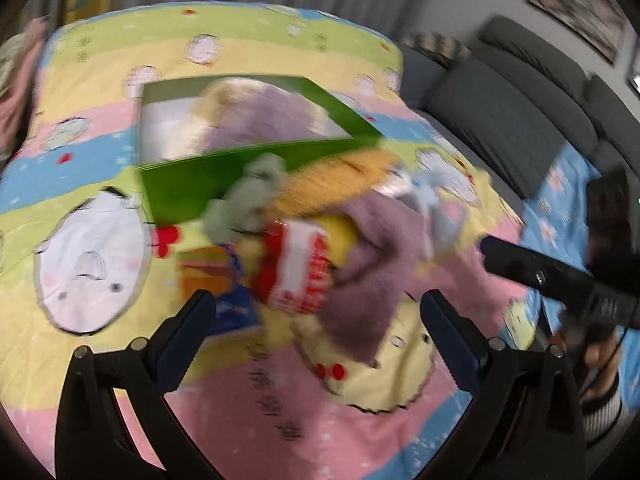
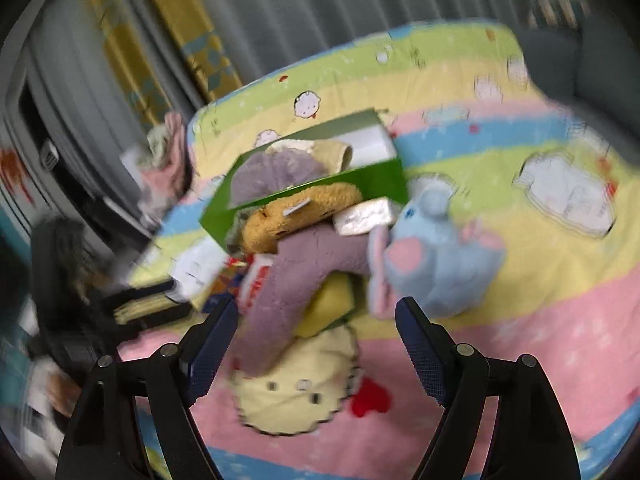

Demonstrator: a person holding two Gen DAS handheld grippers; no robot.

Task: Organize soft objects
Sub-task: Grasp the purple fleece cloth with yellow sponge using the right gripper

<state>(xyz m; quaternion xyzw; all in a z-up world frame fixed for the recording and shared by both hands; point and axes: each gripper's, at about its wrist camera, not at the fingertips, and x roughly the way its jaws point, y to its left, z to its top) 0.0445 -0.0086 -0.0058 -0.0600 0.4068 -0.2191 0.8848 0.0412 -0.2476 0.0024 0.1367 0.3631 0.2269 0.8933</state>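
Note:
A green box (image 1: 188,184) (image 2: 372,180) lies on the cartoon bedspread (image 1: 100,240) (image 2: 520,300); a purple plush (image 1: 276,116) (image 2: 272,172) and a cream piece (image 2: 320,148) sit inside it. In front lies a pile: an orange plush (image 1: 340,180) (image 2: 304,212), a purple towel (image 1: 368,272) (image 2: 296,276), a grey-green plush (image 1: 248,200), a red-white packet (image 1: 296,264), a yellow item (image 2: 332,304), a blue elephant plush (image 2: 444,256). My left gripper (image 1: 316,304) is open, just short of the pile. My right gripper (image 2: 320,312) is open, the towel's end between its fingers.
A grey sofa (image 1: 512,96) stands right of the bed. The right gripper's black body (image 1: 560,280) shows at the right of the left wrist view. Folded pink and green cloths (image 2: 168,152) lie at the bed's far left corner. Curtains (image 2: 280,8) hang behind.

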